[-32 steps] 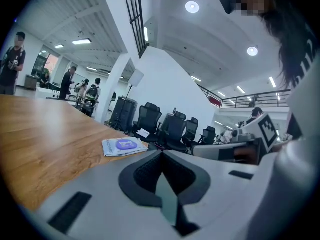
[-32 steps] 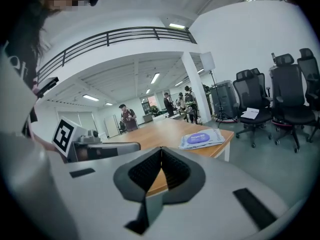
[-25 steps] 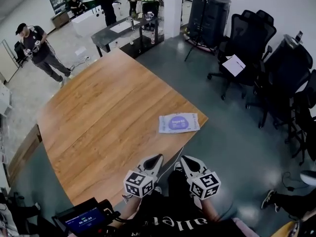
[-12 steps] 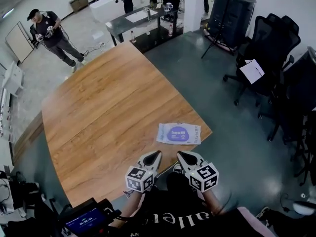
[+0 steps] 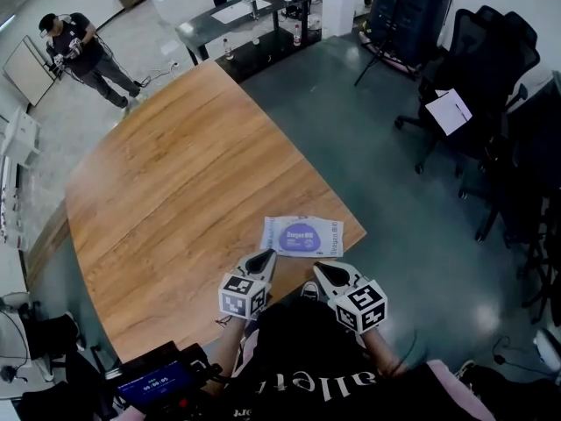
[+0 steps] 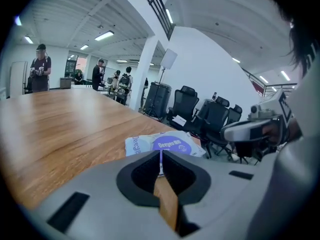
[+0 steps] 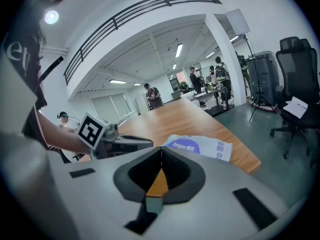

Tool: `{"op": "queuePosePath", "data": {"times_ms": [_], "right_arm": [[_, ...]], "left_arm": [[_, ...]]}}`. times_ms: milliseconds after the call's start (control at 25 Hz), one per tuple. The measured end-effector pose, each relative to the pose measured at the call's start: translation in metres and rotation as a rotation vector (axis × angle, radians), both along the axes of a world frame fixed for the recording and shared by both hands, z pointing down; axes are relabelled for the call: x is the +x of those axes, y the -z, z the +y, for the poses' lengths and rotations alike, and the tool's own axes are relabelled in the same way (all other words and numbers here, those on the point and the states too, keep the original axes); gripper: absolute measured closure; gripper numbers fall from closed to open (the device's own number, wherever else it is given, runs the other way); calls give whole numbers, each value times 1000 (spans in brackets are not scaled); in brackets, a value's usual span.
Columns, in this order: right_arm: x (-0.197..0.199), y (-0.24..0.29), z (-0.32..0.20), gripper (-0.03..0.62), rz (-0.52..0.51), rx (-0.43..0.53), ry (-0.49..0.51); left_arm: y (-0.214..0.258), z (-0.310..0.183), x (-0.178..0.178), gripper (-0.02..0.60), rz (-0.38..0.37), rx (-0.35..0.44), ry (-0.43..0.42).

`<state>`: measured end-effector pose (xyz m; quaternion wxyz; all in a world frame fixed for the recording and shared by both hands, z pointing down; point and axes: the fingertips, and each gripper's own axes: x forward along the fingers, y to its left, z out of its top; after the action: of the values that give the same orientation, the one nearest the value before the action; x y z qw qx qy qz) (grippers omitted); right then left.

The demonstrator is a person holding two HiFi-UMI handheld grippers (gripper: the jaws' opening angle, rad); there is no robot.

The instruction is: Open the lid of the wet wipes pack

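Observation:
A flat wet wipes pack [image 5: 301, 235], pale blue with a purple round lid, lies near the wooden table's [image 5: 175, 191] near right corner. It also shows in the left gripper view [image 6: 165, 145] and the right gripper view [image 7: 199, 146], just beyond each pair of jaws. My left gripper [image 5: 265, 258] sits at the table's near edge, a little short of the pack, jaws shut with nothing in them. My right gripper [image 5: 322, 270] is beside it, off the table edge, also shut and empty. The pack's lid looks closed.
Black office chairs [image 5: 491, 68] stand to the right on the grey floor. A person [image 5: 79, 55] stands beyond the table's far left side. A dark side table [image 5: 245, 24] with bottles is at the back. A handheld screen [image 5: 158, 384] is by my left side.
Both grippers have moved forward toward the pack; the left one now reaches the table edge. The pack stays put and the view has shifted.

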<state>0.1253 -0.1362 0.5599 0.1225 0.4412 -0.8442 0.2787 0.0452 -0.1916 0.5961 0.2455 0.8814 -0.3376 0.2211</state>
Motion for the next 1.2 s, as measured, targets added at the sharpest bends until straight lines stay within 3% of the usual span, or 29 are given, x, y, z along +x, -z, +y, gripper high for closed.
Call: {"op": "queuePosePath", "data": {"times_ms": [280, 480, 720, 920, 1200], "right_arm": [[8, -11, -6, 583, -2, -47, 4], [3, -20, -8, 582, 83, -58, 104], [-3, -34, -31, 580, 282, -20, 217], [-12, -58, -41, 517, 535, 3, 425], [-44, -78, -48, 498, 757, 81, 644]], "left_arm": [[-51, -16, 1, 580, -210, -55, -114], [-74, -14, 4, 580, -250, -76, -155], [-81, -21, 4, 580, -277, -80, -192], [-82, -21, 6, 579, -259, -128, -200], [-79, -22, 0, 580, -262, -105, -213]]}}
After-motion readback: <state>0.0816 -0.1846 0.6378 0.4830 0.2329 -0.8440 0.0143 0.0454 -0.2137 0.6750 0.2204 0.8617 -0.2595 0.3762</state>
